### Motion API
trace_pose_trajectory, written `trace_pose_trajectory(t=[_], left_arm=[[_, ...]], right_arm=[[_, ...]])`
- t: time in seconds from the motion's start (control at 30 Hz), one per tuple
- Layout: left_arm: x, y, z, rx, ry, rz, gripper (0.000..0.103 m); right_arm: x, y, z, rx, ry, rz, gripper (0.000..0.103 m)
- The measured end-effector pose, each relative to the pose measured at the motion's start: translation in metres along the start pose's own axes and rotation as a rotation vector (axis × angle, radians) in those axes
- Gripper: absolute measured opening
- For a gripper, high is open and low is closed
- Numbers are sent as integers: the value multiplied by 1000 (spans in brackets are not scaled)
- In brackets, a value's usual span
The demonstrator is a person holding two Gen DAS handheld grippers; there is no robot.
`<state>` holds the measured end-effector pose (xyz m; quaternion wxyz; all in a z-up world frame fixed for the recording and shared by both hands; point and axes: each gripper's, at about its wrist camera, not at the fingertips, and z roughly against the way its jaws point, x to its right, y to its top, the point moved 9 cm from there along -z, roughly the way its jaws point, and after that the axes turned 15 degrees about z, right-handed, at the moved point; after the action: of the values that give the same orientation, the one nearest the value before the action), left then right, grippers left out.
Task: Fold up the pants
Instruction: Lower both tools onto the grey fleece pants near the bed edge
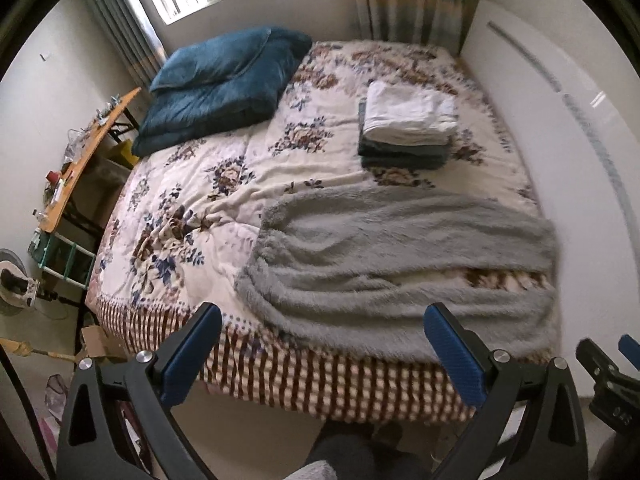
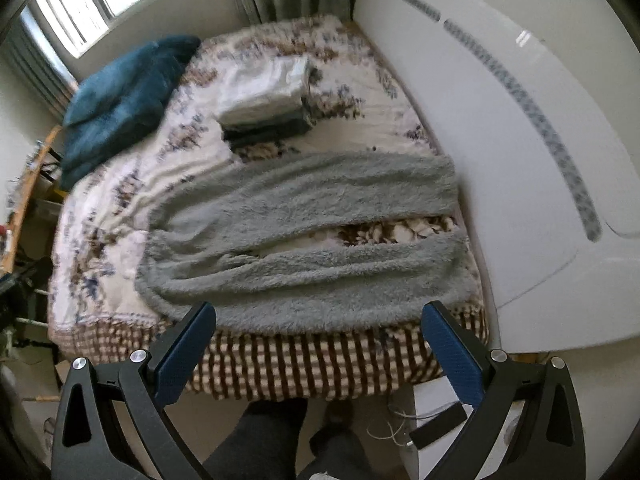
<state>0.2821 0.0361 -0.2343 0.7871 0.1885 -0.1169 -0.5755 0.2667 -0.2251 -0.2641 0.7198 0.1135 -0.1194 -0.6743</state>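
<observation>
Left tongs [image 1: 322, 344]: wide, holding nothing, off the bed's [image 1: 320, 384] near edge. Right tongs [image 2: 320, 344]: wide, holding nothing, same edge. Grey fleece pants [image 2: 304, 240]: spread flat at near right corner, legs toward the white headboard [image 2: 500, 160]. Folded stack [image 1: 408, 128]: beyond them.

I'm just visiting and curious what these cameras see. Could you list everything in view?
Fluffy pants: one, grey, spread flat at the bed's near edge, legs toward the wall.
Folded clothes stack: one, white on dark grey, mid-bed beyond the pants.
Duvet: one, teal, folded, far left corner under the window.
Bed cover: one, cream floral, checked fringe.
Side table: one, orange-topped, cluttered, left of bed.
Curtains: green-striped, by the window.
Left gripper: black, blue pads, jaws open.
Right gripper: same, jaws open.
</observation>
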Motion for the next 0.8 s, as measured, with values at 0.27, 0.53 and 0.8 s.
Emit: trace_pose_trajectory(t=[0.27, 0.53, 0.8], left_arm=[[-16, 100, -188, -174, 33, 52, 102], [-63, 148, -394, -348, 49, 170, 84], [-123, 123, -548, -581, -30, 478, 84]], right_arm=[[-20, 121, -195, -168, 78, -70, 103], [-82, 226, -424, -270, 151, -38, 103], [-165, 235, -589, -363, 333, -92, 70]])
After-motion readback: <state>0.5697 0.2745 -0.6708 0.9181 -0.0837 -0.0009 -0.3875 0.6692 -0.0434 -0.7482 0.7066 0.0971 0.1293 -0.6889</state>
